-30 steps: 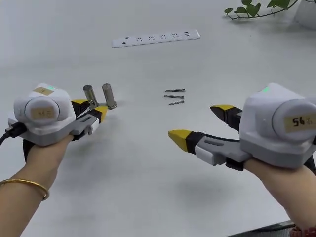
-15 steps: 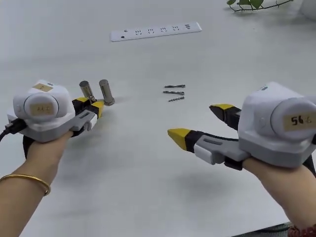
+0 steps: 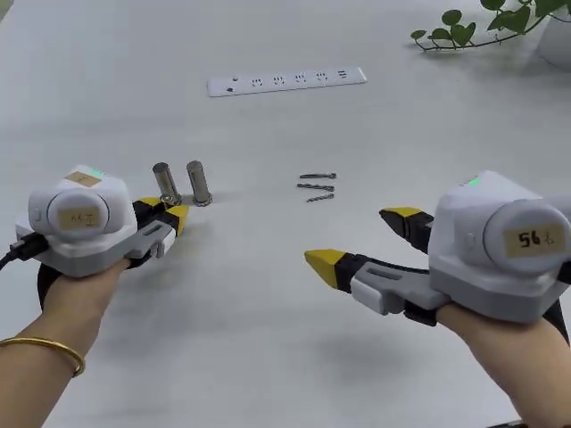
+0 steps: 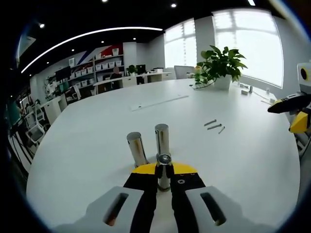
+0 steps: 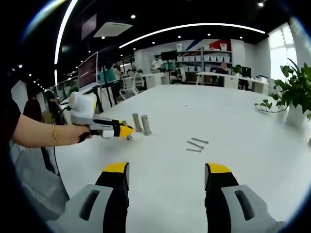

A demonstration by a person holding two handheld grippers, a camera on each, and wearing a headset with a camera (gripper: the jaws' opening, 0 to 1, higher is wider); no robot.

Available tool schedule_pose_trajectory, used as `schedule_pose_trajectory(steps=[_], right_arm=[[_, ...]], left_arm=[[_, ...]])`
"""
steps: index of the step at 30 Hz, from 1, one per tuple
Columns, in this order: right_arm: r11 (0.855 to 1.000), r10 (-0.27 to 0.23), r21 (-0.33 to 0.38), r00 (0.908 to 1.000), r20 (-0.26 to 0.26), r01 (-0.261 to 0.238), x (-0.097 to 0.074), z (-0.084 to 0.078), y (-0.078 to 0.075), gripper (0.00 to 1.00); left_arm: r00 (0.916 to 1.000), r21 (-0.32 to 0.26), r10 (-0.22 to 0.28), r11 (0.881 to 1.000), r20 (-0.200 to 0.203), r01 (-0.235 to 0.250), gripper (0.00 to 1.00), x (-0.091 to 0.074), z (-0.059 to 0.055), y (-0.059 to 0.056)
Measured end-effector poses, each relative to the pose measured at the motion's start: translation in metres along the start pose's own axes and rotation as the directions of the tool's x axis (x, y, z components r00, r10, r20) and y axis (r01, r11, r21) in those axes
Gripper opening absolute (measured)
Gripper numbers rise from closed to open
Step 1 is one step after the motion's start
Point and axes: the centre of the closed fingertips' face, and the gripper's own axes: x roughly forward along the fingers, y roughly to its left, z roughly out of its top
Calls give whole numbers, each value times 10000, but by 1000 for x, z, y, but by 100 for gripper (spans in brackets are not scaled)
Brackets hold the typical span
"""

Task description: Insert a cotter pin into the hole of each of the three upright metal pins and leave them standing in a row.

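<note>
Two metal pins (image 3: pixel 162 182) (image 3: pixel 197 181) stand upright side by side on the white table; the left gripper view shows them (image 4: pixel 137 148) (image 4: pixel 162 138) just past the jaws. My left gripper (image 3: pixel 169 214) (image 4: pixel 164 175) is shut on a third metal pin (image 4: pixel 164 167), held upright just in front of those two. Three cotter pins (image 3: pixel 317 186) (image 4: pixel 215 125) (image 5: pixel 196 144) lie loose in a small stack at mid-table. My right gripper (image 3: pixel 364 236) (image 5: pixel 167 170) hovers open and holds nothing, nearer me than the cotter pins and to their right.
A white power strip (image 3: pixel 287 80) lies at the far side of the table (image 3: pixel 268 339). A potted plant (image 3: pixel 482 22) sits at the back right corner. In the right gripper view the left gripper (image 5: pixel 114 130) comes in from the left.
The head camera has shifted slightly. The left gripper stays shut on its pin close to the two standing pins, and the right gripper holds its place, open.
</note>
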Motion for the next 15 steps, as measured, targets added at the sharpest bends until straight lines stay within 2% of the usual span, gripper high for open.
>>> schedule_pose_trajectory(steps=[15], right_arm=[[9998, 55, -198, 9997, -237, -59, -16, -14, 8, 59]], left_arm=[[9998, -152, -192, 9997, -100, 191, 6, -31, -14, -38]])
